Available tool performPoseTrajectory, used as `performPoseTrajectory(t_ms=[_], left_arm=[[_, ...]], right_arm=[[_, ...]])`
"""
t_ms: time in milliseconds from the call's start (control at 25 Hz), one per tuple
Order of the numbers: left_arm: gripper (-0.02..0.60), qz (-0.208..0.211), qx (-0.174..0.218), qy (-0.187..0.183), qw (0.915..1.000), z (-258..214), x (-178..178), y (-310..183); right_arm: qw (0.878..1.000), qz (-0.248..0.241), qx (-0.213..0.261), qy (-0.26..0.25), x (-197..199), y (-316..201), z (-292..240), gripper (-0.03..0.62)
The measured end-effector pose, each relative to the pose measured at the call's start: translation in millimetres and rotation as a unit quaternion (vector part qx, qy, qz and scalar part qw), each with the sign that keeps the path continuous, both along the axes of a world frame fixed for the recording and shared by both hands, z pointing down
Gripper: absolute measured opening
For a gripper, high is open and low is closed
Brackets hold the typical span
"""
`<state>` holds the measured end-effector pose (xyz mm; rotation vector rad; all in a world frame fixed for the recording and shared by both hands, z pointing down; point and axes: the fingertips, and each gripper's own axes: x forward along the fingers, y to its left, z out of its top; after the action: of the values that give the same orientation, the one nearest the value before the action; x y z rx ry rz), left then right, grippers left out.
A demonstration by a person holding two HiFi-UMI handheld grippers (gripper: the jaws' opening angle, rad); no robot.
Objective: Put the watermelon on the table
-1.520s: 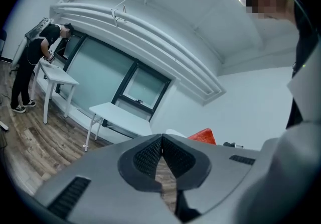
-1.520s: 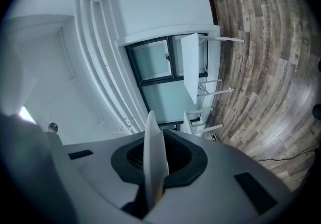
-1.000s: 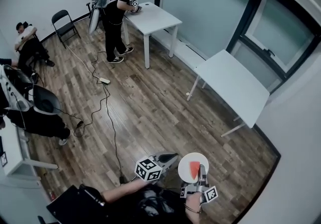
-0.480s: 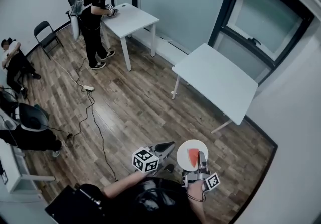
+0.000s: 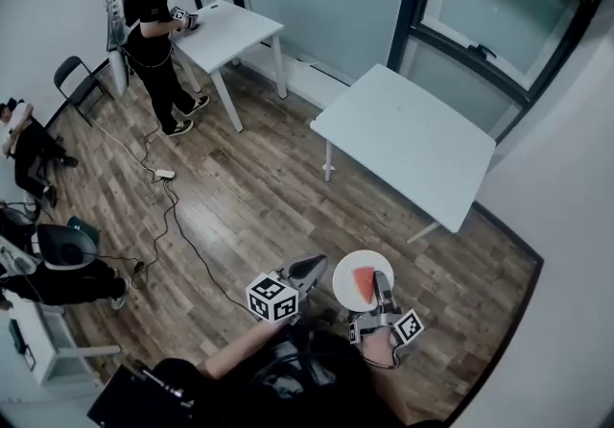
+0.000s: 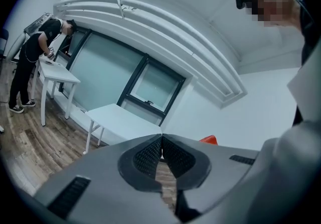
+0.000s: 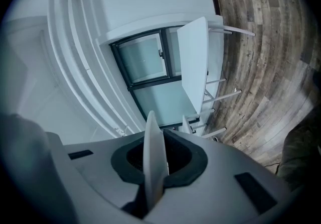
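- My right claw [image 5: 383,280] is clenched on the rim of the white plate [image 5: 345,274] carrying the watermelon [image 5: 365,284].
- My left claw [image 5: 315,268] is clenched, empty.
- The table [image 5: 413,133] stands farther off.

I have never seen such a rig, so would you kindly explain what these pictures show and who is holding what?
No robot here: a person holds a two-jaw gripper in each hand. The overhead picture comes from a camera on that person's head, the other two from cameras riding on each gripper. The right gripper is clamped on the rim of a white plate, seen edge-on in its own view, and a watermelon slice lies on the plate. The left gripper is shut and holds nothing. The white table stands ahead.
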<state>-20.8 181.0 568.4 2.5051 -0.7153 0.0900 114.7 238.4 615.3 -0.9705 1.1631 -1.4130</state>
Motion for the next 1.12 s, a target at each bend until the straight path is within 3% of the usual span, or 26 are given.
performPoseTrajectory(t_ms=[280,520,720,920,1120], left_arm=[[-0.004,0.009,-0.024,0.01,0.9996,15.2,29.0,-85.6],[-0.004,0.047,0.008,0.059,0.9971,-10.9,52.2,-182.3],[-0.005,0.069,0.009,0.042,0.9967,-12.8,48.7,-249.1],[-0.003,0.073,-0.009,0.031,0.9968,2.1,57.7,-289.2],[-0.004,0.047,-0.037,0.029,0.9978,29.9,68.6,-339.7]], right_arm=[[1.0,0.012,-0.019,0.005,24.8,-68.0,13.2,0.028],[0.999,0.031,-0.006,0.033,44.1,-171.3,0.3,0.028],[0.998,0.049,0.021,0.037,43.7,-235.4,-20.6,0.028],[0.998,0.061,-0.01,0.027,55.3,-263.2,-0.9,0.028],[0.998,0.046,-0.019,0.028,68.6,-312.9,7.0,0.028]])
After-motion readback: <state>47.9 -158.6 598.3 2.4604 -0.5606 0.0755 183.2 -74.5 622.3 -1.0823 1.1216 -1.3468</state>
